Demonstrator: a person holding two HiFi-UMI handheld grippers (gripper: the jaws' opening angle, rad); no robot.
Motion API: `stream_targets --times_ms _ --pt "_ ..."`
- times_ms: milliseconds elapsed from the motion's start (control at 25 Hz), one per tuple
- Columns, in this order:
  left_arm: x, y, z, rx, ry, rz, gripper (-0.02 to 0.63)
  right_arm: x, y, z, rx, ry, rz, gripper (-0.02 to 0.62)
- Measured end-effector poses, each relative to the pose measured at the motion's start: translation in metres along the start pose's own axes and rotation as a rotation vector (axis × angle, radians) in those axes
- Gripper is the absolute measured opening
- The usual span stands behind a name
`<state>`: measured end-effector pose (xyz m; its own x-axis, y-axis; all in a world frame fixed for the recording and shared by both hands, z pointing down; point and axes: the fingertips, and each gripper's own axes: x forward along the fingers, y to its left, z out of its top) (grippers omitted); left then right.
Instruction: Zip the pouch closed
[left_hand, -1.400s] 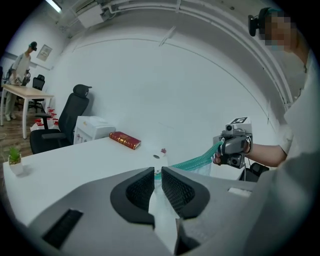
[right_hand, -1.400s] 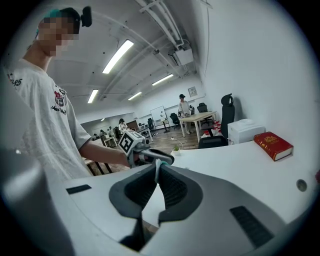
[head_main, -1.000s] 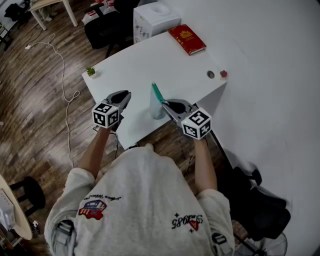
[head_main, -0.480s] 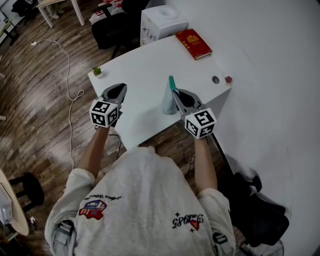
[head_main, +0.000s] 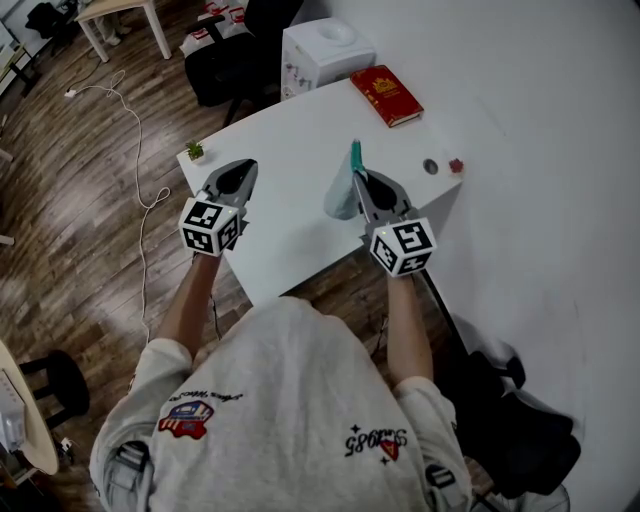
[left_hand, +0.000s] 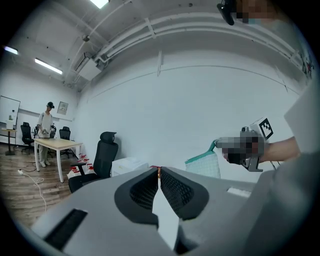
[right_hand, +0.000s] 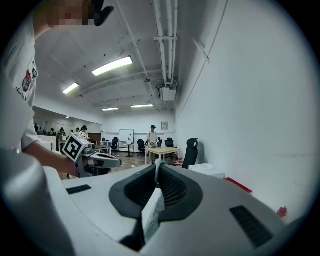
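Left side first: the left gripper (head_main: 243, 168) is sitting over the white table (head_main: 290, 235) with its jaws pressed together and nothing between them, so it's doing nothing useful right now. It's well apart from the pale mesh pouch with the teal zipper edge (head_main: 340, 197). That pouch is hanging in the air above the table, teal edge upward. The right gripper (head_main: 364, 180) is clamping it by one end, with the fabric running right between its pads.

My read is that we're in the "hold it up and get ready" stage, with zipping not started. I honestly can't tell how far the zip is open, and the slider is too small to spot. Next up, I'd guess the left one needs to open, cross over and pinch the pull, while the right is bracing the end.

Other stuff on the table:
- a tiny green potted plant (head_main: 195, 150)
- a red hardcover book (head_main: 387, 94)
- a small dark round disc (head_main: 430, 166)
- a little red object (head_main: 456, 164)

All of it is well clear (nothing's really blocking the path).
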<state>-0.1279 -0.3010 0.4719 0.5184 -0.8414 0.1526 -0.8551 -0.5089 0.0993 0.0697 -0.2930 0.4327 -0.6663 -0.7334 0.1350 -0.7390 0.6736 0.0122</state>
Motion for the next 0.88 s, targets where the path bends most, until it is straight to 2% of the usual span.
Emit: stream_targets --times_ms 880 --pt "0.0047 -0.0086 -0.0082 -0.01 0.021 -0.005 0.017 -0.0045 -0.0104 -0.004 0.001 -0.002 -0.003 0.017"
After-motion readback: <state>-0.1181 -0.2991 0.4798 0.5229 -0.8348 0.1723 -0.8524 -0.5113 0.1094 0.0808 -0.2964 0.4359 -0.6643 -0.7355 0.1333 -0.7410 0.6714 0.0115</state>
